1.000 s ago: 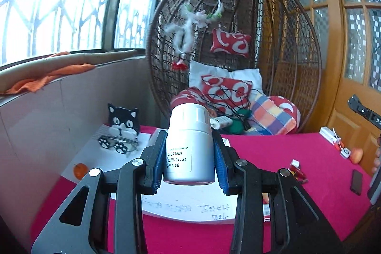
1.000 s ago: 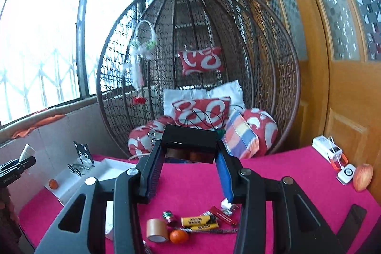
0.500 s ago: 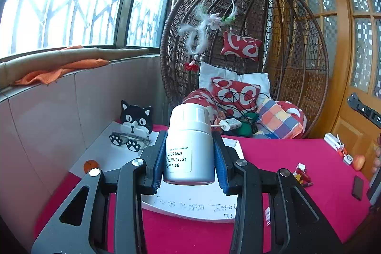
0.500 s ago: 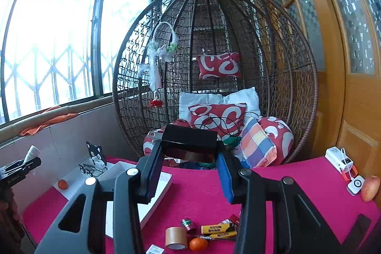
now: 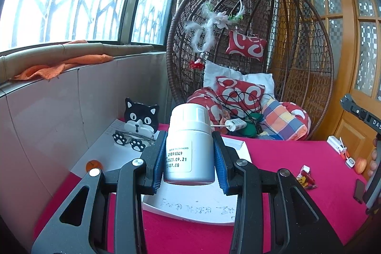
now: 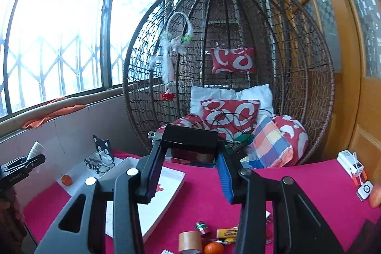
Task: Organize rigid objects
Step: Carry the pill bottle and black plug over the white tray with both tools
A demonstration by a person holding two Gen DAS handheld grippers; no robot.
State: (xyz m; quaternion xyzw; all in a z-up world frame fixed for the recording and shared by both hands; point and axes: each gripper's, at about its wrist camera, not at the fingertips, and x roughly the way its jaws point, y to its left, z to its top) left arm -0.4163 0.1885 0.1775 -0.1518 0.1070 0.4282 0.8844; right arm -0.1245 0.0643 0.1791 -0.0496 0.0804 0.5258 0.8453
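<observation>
The left gripper [image 5: 189, 160] is clamped on a white bottle [image 5: 189, 146], its blue pads pressing the bottle's two sides; the bottle stands upright between them, cap up, its printed date label facing the camera, held above the near edge of a white tray [image 5: 190, 204] on the red table [image 5: 285, 170]. Far left on the table, by the wall, a black-and-white cat stand [image 5: 141, 118] holds a pair of glasses [image 5: 133, 137], and an orange [image 5: 92, 164] lies near it on the white sheet. To the right lie a few small packets [image 5: 306, 179], a dark phone [image 5: 358, 189] and an apple [image 5: 360, 164] near the edge. The right gripper [image 6: 189, 166] grips a black adapter [image 6: 189, 137], held flat across the fingertips with its metal prongs sticking out to the left, above the table's far middle. Under it, at the near edge of the right view, sit a tape roll [image 6: 189, 241], a second orange [image 6: 213, 248], a yellow tube [image 6: 227, 231] and a small shiny roll [image 6: 202, 226]. The tray [image 6: 166, 187] lies to the left in that view, and the left gripper [image 6: 22, 164] shows at the far left edge. Behind the table hangs a wicker chair [image 6: 297, 63] filled with cushions.
</observation>
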